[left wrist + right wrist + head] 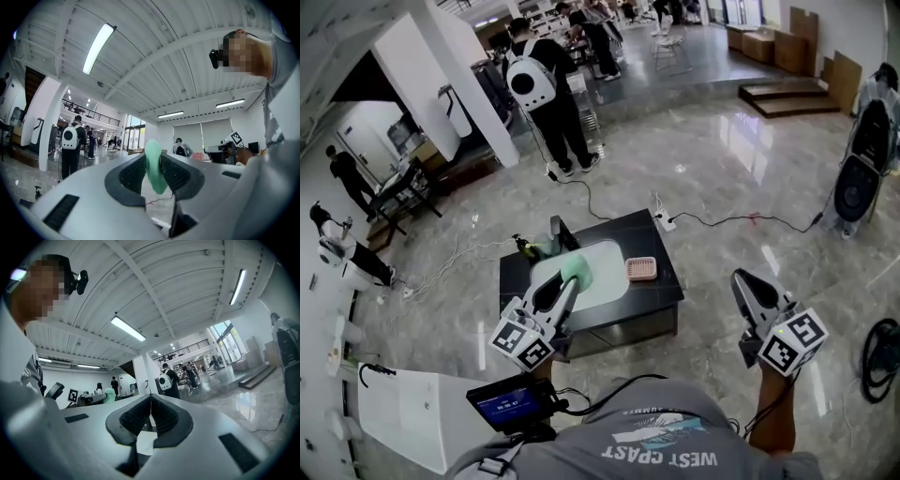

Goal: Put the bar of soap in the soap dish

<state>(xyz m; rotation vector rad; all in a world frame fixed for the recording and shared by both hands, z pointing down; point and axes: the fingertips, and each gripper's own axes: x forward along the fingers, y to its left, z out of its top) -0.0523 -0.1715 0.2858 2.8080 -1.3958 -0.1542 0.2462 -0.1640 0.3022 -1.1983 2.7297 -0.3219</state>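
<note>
The left gripper (565, 284) has the green soap (154, 165) pinched, mid-carry I'd say, and next must reach the pink dish (640, 269) to its right, while the right gripper (150, 416) is closed and empty.

The bar of soap (573, 271) is mint green, the soap dish (641, 269) pink, the table (645, 234) black

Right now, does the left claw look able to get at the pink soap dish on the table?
Probably yes. The left claw, gripping the green soap, shows just left of the soap dish in the head view; the dish lies uncovered on the black table with nothing between them.
</note>
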